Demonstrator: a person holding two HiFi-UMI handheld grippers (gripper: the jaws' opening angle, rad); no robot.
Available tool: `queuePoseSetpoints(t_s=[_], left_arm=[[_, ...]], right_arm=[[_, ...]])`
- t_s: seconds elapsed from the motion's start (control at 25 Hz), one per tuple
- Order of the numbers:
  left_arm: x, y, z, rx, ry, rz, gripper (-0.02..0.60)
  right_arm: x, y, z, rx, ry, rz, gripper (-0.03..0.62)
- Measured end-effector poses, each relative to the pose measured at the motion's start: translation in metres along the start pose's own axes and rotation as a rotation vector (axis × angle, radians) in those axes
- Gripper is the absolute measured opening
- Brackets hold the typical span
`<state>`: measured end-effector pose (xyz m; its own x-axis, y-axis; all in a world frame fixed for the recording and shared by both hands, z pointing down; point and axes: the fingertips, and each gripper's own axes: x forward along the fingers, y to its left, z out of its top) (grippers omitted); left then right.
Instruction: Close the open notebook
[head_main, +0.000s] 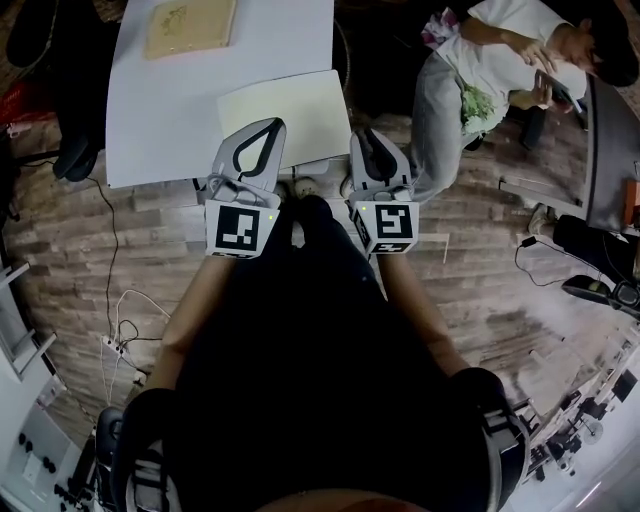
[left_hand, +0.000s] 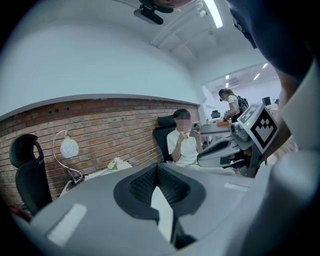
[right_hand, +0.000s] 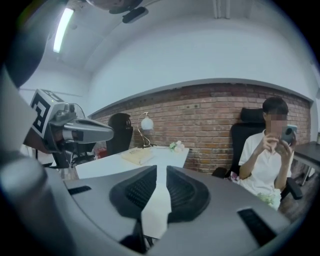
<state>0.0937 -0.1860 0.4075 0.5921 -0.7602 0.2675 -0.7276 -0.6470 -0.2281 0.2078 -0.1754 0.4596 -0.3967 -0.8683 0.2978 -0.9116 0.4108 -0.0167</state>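
Both grippers are held close to the body, side by side, and are pointed toward 12 o'clock. The left gripper (head_main: 270, 126) is seen with its jaws drawn together at the tips, and nothing is caught between them. The right gripper (head_main: 363, 136) is held with only a narrow slit left between its jaws, and nothing is gripped there either. Just beyond the tips, at 12 o'clock, a cream sheet (head_main: 285, 112) is laid flat at the near edge of the white table (head_main: 160, 120) and is touched by neither gripper. Farther along the table, at 11 o'clock, the tan notebook (head_main: 190, 25) is found, well apart from both grippers and partly cut off by the top of the head view. Whether it lies open cannot be told. A black office chair (right_hand: 120, 131) is set beside the table at 10 o'clock. At 2 o'clock, off the table, a seated person (head_main: 470, 75) is seen with a phone held up.
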Motion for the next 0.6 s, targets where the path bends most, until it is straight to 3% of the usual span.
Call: queuePoseSetpoints(t_s=[0.12,0.6], left_arm=[[0.006,-0.006,-0.005,0.047,0.004,-0.008,-0.005],[0.012,-0.021,-0.036,0.054,0.11,-0.007,-0.005]], right_arm=[[0.001,-0.004,-0.017,0.019,0.043,0.018,0.017],[0.005,-0.015,-0.084,0.075,0.162,0.066,0.067]])
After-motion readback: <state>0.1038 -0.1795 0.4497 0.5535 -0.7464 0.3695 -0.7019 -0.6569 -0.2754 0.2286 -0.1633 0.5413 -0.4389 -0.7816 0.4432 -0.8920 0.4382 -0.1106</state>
